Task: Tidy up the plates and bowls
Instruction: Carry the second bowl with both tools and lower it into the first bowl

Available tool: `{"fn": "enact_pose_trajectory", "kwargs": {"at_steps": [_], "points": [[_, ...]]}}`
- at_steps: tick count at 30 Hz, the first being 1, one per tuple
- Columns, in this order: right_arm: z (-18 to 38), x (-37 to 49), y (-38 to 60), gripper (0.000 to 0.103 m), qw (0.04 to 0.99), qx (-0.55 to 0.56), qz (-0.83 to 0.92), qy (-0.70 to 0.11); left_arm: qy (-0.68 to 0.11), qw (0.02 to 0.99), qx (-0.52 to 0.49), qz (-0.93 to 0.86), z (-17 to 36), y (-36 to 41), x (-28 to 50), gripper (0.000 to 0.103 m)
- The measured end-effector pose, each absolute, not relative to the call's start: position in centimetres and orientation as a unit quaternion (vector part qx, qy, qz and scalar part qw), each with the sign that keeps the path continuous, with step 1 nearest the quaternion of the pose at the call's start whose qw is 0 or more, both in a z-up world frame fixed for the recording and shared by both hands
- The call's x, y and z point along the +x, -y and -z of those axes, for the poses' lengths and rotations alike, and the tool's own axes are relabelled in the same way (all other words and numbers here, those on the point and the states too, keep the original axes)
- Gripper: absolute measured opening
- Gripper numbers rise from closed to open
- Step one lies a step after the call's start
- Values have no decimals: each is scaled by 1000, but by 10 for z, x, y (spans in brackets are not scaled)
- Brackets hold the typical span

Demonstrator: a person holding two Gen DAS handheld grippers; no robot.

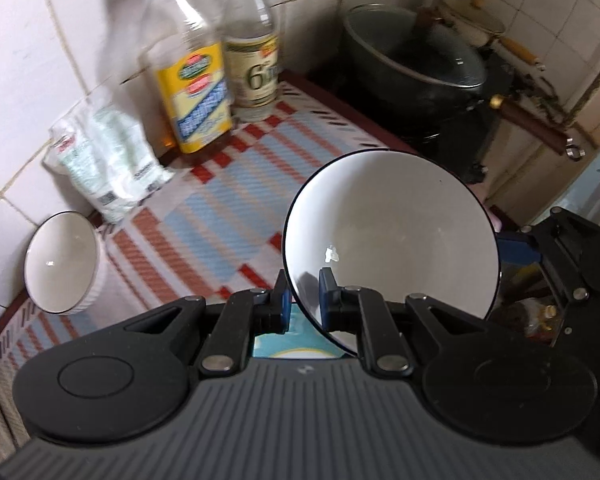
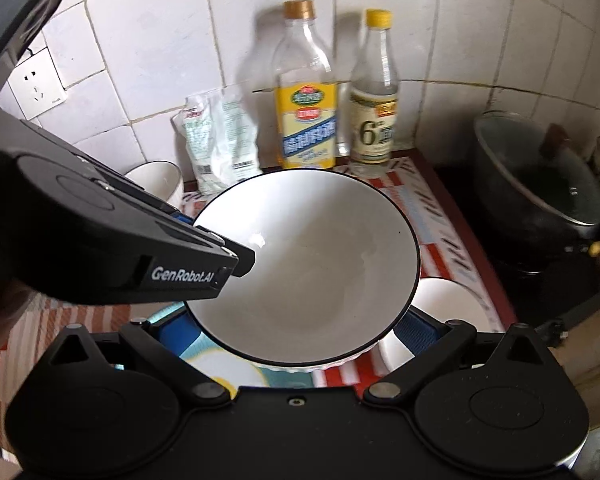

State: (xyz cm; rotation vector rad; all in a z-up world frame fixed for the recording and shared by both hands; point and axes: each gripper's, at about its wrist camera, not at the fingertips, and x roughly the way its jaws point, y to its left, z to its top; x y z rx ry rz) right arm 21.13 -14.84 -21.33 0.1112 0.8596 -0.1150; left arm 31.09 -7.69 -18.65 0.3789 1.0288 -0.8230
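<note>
Left gripper (image 1: pixel 304 296) pinches the dark rim of a large white bowl (image 1: pixel 392 240) between its blue pads, holding it tilted above the striped worktop (image 1: pixel 228 200). Right gripper (image 2: pixel 300 332) stands wide apart on either side of that bowl, not clamped on it. Beneath it rests another white bowl (image 2: pixel 452 308). A small bowl (image 1: pixel 60 260) sits by the tiled wall, near a packet (image 1: pixel 108 160) and two bottles (image 1: pixel 192 76).
</note>
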Motion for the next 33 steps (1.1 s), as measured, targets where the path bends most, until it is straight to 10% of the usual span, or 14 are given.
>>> {"fn": "enact_pose_trajectory", "kwargs": {"at_steps": [33], "points": [[287,201,278,102,864,128,45,-485,-564,732,179,339,275,206,303,12]]}}
